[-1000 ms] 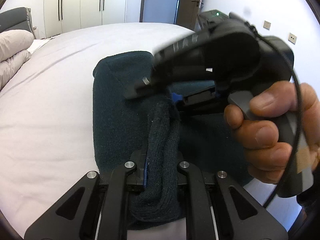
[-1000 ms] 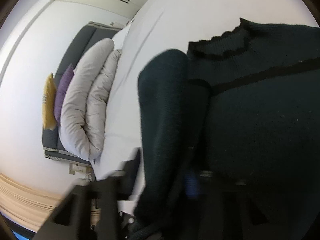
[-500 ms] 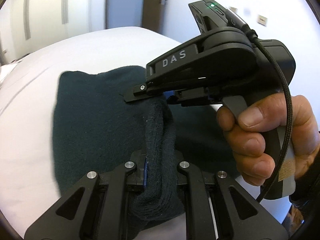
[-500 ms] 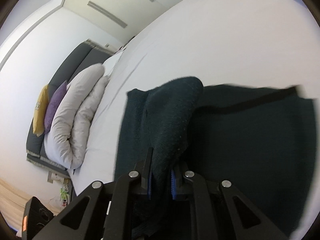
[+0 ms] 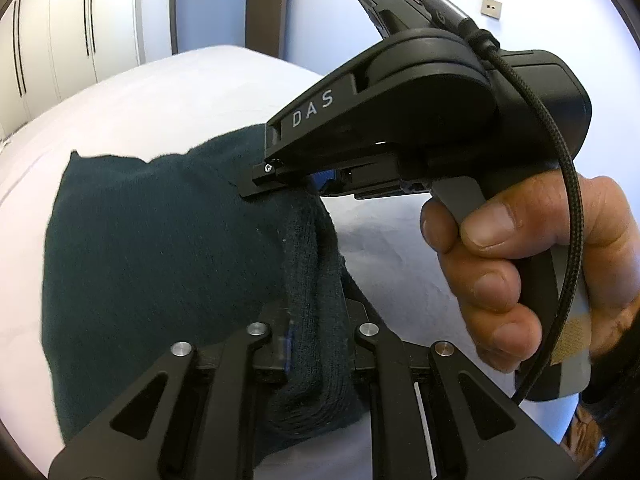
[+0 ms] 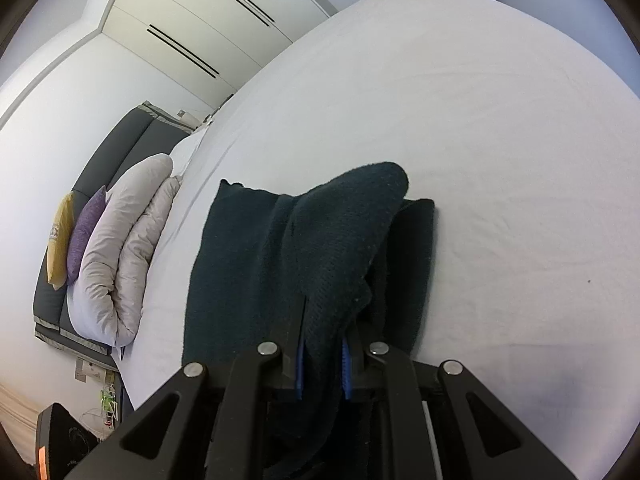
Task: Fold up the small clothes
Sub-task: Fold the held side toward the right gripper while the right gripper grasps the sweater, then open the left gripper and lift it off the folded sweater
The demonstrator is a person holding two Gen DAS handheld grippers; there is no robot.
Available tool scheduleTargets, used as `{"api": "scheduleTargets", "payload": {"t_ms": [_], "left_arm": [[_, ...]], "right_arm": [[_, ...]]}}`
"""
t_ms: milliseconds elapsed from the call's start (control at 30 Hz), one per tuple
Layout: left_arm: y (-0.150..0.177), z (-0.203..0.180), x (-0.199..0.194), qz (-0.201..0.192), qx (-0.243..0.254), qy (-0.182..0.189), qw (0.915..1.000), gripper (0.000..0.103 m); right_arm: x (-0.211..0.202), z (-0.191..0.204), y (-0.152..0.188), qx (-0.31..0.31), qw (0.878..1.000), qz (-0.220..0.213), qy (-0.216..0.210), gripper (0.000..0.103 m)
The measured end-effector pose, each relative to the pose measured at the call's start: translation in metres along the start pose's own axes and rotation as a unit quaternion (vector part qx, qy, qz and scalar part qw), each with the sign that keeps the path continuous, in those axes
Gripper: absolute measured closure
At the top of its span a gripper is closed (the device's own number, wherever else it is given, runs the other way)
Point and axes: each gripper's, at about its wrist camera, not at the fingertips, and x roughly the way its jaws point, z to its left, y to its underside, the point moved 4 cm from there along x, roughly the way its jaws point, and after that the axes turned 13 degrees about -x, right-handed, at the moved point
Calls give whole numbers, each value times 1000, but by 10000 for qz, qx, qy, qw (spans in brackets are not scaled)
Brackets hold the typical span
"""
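Observation:
A dark teal knitted garment (image 5: 160, 248) lies partly folded on the white bed (image 5: 168, 88). My left gripper (image 5: 316, 356) is shut on a bunched edge of it at the bottom of the left wrist view. The right gripper (image 5: 296, 188), held by a hand (image 5: 520, 272), pinches the same fold a little farther on. In the right wrist view the right gripper (image 6: 322, 364) is shut on a thick fold of the garment (image 6: 248, 264), which drapes over the flat part below. The blue pads (image 6: 346, 364) press the cloth.
The white bed (image 6: 460, 120) stretches far and right of the garment. A rolled grey duvet (image 6: 120, 256) with purple and yellow cushions lies against a dark headboard (image 6: 120, 148). White wardrobes (image 5: 80, 32) and a door stand beyond the bed.
Both grippers have carried the held fold sideways across the garment, laying it over itself. More bare sheet now shows to the right of the garment, which looks narrower.

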Motion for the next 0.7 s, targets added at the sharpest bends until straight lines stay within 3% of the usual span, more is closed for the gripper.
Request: {"api": "scheduleTargets", "payload": {"t_ms": [100, 167, 200, 233, 267, 333, 400, 500, 633, 700], "left_arm": [[5, 7, 2, 283, -110, 184, 9994, 79], [7, 17, -13, 451, -304, 552, 9970, 73], [10, 22, -24, 434, -387, 731, 9956, 57], [16, 28, -41, 340, -450, 928, 9941, 34], [19, 41, -62, 127, -506, 1021, 9934, 28], [17, 73, -88, -200, -582, 1040, 9927, 25], [13, 103, -102, -415, -733, 861, 9927, 25], [4, 149, -96, -412, -1063, 500, 9922, 25], [-13, 176, -70, -336, -942, 99, 9949, 25], [-9, 182, -56, -91, -909, 33, 9958, 25]], "right_arm": [[13, -13, 6, 133, 9998, 121, 36, 88], [18, -21, 9, 301, 9994, 138, -62, 89], [17, -26, 11, 459, 9987, 80, -188, 87], [15, -27, 13, 543, 9982, 51, -255, 85], [12, -29, 14, 611, 9976, 21, -314, 81], [5, -26, 17, 691, 9969, -13, -389, 72], [-8, -19, 23, 737, 9961, -120, -474, 55], [-24, 2, 39, 759, 9945, -239, -675, 44], [-22, 26, 69, 556, 9974, 140, -431, 46], [-17, 28, 81, 461, 9982, 307, -208, 76]]}}
